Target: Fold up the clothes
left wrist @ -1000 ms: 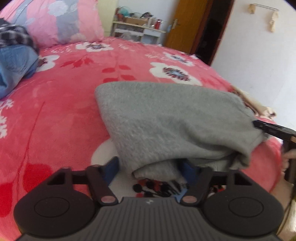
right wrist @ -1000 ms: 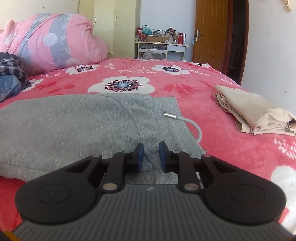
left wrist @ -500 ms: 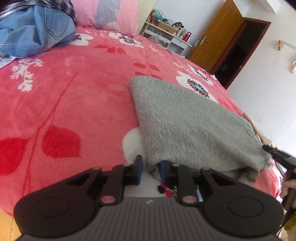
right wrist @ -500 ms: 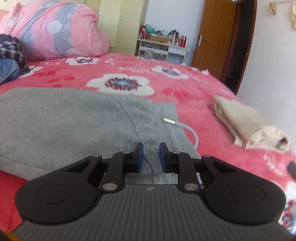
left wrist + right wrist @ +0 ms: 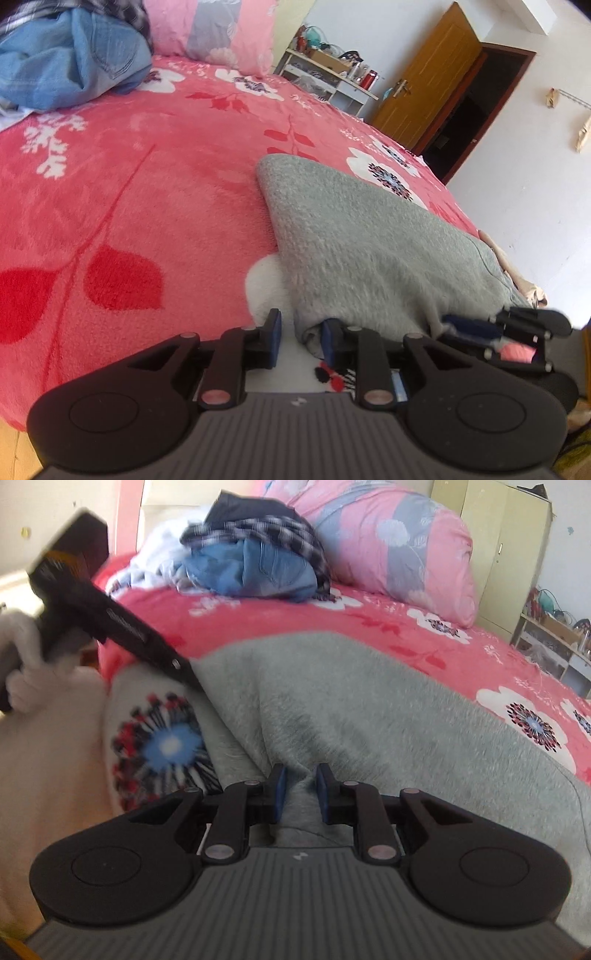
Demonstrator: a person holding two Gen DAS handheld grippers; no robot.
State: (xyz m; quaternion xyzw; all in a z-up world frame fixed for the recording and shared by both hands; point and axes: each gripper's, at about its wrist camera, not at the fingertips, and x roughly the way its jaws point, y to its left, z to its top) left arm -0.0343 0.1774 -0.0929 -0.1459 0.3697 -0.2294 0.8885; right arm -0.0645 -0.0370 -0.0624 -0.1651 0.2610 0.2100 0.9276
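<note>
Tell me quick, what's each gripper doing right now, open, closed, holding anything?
Left gripper: closed on the near edge of the gray sweater.
Right gripper: closed on a bunched fold of the same sweater.

1. You had a pink floral pillow (image 5: 391, 542) at the head of the bed (image 5: 129, 192).
2. Your brown door (image 5: 424, 85) stood beside a cluttered white shelf (image 5: 332, 79).

Left gripper (image 5: 300, 341) pinches near edge of grey garment (image 5: 369, 243) on red floral blanket (image 5: 129, 192). Right gripper (image 5: 476, 328) at garment's near right corner. Jeans (image 5: 70, 62) far left.
</note>
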